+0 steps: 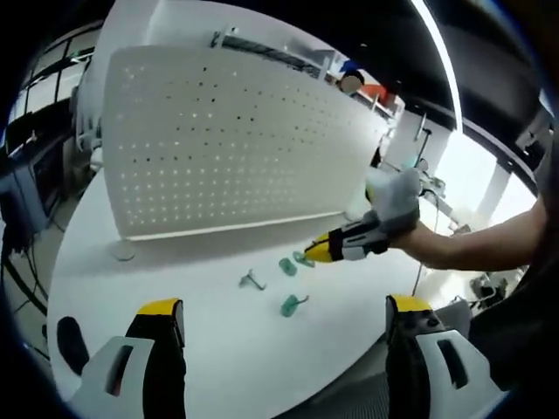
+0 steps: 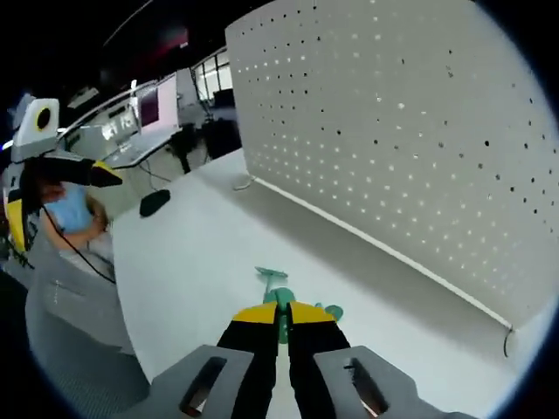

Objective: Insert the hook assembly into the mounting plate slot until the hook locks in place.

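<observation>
A white pegboard (image 1: 236, 140) stands upright on the round white table (image 1: 157, 262). In front of it lie two teal hooks (image 1: 288, 266) (image 1: 293, 304) and a small grey hook (image 1: 251, 280). My left gripper (image 1: 284, 307) hovers wide open above the table's near edge, holding nothing. A gloved hand brings my right gripper (image 1: 325, 250) in from the right, its tip at a third teal hook (image 1: 303, 258). In the right gripper view my right gripper (image 2: 281, 319) is shut on that teal hook (image 2: 281, 301), low over the table (image 2: 192, 253). The pegboard (image 2: 410, 131) rises on the right.
More teal pieces (image 2: 271, 276) (image 2: 332, 310) lie just past my right jaws. A black mouse-like object (image 1: 70, 345) (image 2: 155, 202) sits near the table's edge. My left gripper (image 2: 59, 197) shows at the far left. Desks and monitors stand beyond the table.
</observation>
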Tool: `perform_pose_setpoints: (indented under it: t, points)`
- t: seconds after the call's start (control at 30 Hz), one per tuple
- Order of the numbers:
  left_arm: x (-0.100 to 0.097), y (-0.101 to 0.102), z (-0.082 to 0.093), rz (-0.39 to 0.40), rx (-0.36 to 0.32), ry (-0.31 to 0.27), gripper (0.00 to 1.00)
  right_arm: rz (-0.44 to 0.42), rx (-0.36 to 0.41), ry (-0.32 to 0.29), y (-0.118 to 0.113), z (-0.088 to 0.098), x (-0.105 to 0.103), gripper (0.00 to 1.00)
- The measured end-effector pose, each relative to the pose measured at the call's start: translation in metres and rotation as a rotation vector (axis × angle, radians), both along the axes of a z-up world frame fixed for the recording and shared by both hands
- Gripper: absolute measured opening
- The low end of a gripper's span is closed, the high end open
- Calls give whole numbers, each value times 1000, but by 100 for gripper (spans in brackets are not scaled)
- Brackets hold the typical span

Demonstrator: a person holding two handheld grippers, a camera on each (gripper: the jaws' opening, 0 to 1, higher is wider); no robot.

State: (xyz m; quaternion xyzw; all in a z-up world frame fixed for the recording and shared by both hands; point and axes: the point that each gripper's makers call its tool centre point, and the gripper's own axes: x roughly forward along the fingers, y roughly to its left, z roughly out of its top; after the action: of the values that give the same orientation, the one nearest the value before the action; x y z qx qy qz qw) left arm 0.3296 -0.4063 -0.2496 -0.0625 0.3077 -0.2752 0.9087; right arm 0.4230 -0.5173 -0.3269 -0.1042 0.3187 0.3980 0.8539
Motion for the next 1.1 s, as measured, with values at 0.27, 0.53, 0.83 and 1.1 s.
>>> perform_pose_setpoints:
  t: [0.27, 0.53, 0.83, 1.1]
  points:
    - [-4, -12, 3, -26, 5, -4, 97, 43, 91, -26, 26, 33, -28, 1]
    - [-5, -20, 6, -25, -11, -20, 90, 30, 243, -50, 44, 88, -45, 1]
    - [7, -23, 19, 9, -35, -60, 86, -24, 471, -19, 60, 144, -63, 1]
    - [15, -31, 31, 20, -95, -69, 79, -14, 465, -46, 64, 152, -77, 1]
